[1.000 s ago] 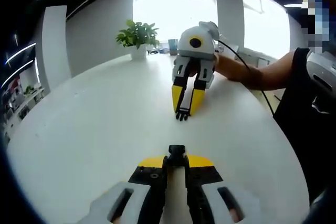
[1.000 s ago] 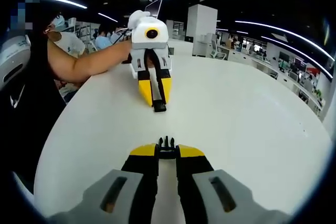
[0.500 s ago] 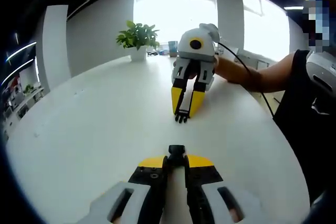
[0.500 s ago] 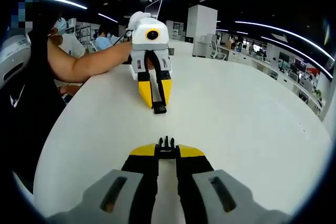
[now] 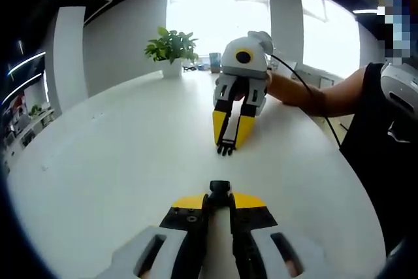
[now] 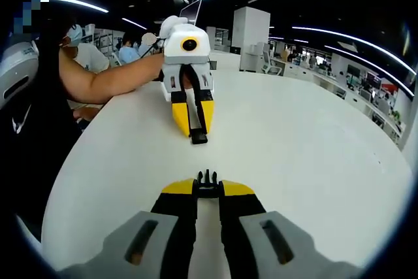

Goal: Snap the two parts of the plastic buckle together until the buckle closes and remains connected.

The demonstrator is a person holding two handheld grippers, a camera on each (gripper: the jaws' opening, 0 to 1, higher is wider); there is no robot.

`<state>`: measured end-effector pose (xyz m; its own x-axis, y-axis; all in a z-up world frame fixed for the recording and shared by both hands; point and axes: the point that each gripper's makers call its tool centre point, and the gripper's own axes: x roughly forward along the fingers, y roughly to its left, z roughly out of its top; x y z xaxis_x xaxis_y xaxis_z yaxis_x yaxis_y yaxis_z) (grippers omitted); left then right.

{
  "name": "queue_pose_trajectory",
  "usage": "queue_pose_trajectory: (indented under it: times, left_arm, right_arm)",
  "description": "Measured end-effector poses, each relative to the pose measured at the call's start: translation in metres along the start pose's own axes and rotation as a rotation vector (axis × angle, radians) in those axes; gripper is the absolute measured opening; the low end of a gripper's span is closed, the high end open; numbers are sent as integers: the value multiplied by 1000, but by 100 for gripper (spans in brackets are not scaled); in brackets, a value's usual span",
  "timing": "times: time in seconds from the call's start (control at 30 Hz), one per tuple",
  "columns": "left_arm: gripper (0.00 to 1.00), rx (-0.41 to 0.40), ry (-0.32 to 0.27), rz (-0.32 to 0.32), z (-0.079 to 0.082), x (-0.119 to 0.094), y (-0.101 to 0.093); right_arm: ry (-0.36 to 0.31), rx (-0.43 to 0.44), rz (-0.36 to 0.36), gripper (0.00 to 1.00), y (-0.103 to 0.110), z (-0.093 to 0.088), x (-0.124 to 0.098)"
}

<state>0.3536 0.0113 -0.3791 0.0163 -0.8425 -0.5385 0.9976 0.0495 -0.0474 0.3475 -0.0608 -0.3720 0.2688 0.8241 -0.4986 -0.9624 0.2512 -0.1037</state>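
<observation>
- The left claw (image 5: 219,202) is pinched on the socket half of the buckle (image 5: 219,188), a small black piece that sticks out past its yellow tips, just above the white bench (image 5: 117,155).
- The right claw (image 6: 208,189) is pinched on the pronged half of the buckle (image 6: 208,177), whose black prongs poke out beyond its tips.
- In the left claw's view the right claw (image 5: 228,143) faces it head-on, the pronged half (image 5: 226,147) at its tip; the two halves are apart, with bare bench between them.
- In the right claw's view the left claw (image 6: 198,134) points back, with the socket half (image 6: 198,138) low at its tip.
- A potted plant (image 5: 171,46) stands at the far edge of the bench.
</observation>
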Motion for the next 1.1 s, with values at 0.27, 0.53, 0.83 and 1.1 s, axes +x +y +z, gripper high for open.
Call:
queue_pose_trajectory:
  times: [0.27, 0.53, 0.83, 1.1]
  left_arm:
    - [11, -1, -5, -6, 1, 3, -1]
    - [11, 10, -7, 0, 3, 5, -1]
    - [11, 11, -8, -3, 4, 6, -2]
    - [11, 16, -5, -5, 5, 8, -4]
  right_arm:
    - [-3, 2, 1, 12, -1, 0, 1]
    - [-7, 4, 7, 12, 0, 1, 3]
    - [-9, 4, 13, 13, 0, 2, 4]
    - [-13, 5, 19, 12, 0, 3, 5]
